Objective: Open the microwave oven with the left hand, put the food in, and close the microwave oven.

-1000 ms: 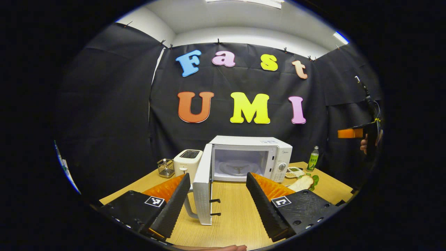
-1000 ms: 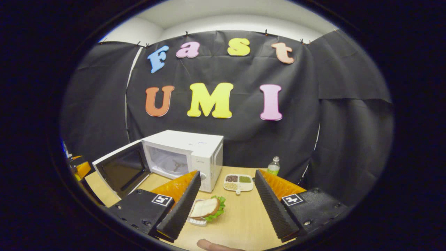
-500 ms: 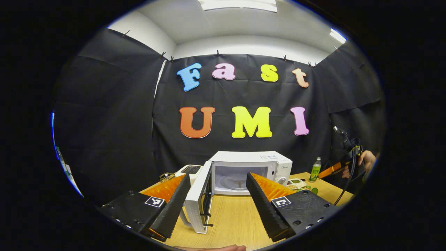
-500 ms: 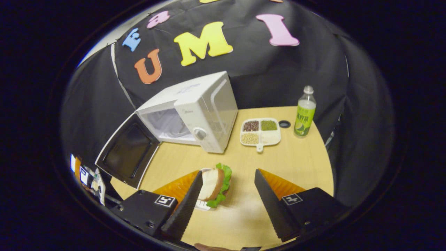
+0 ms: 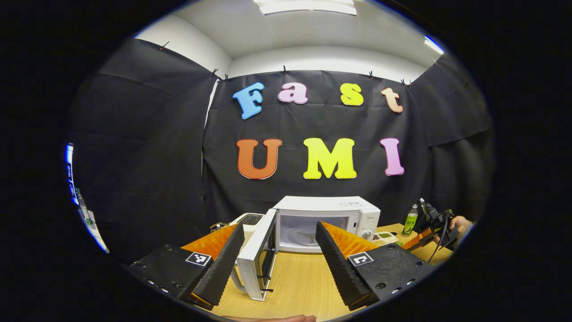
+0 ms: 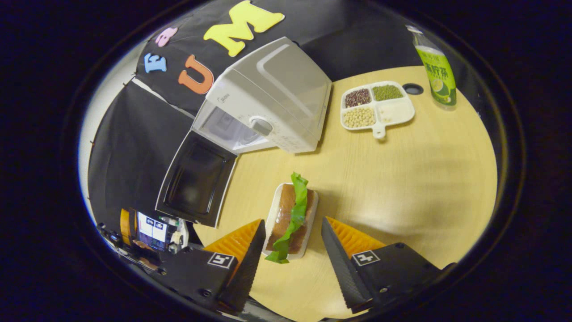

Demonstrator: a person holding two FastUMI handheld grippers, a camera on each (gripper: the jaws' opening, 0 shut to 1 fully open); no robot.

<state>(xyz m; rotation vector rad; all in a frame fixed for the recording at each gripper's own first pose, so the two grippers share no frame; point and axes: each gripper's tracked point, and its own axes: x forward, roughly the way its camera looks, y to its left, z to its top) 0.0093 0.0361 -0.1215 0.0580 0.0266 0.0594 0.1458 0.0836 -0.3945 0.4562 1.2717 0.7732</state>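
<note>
Right gripper: hanging above the sandwich and looking down on it, fingers spread wide and holding nothing
Sandwich: lying in its small white tray on the worktop, towards the near edge, just in front of the microwave oven
Key relation: the sandwich is sitting between the two spread fingers and just ahead of the tips; its long axis is running along the fingers' direction, so the jaws are bracketing its narrow width
Nearer hand: the right gripper is far closer to the food; the left gripper is staying back near the open door
Left gripper: fingers parted, gripping nothing
Microwave door: standing swung open on its left hinge, cavity exposed
Right gripper view adds: the sandwich seen from above, plus the divided dish of beans and green bottle near the far edge
Left gripper view adds: the turntable inside the cavity, a toaster behind the door, and the right gripper lowered at the worktop's right edge
Judged step: closing on the tray appears next
</note>
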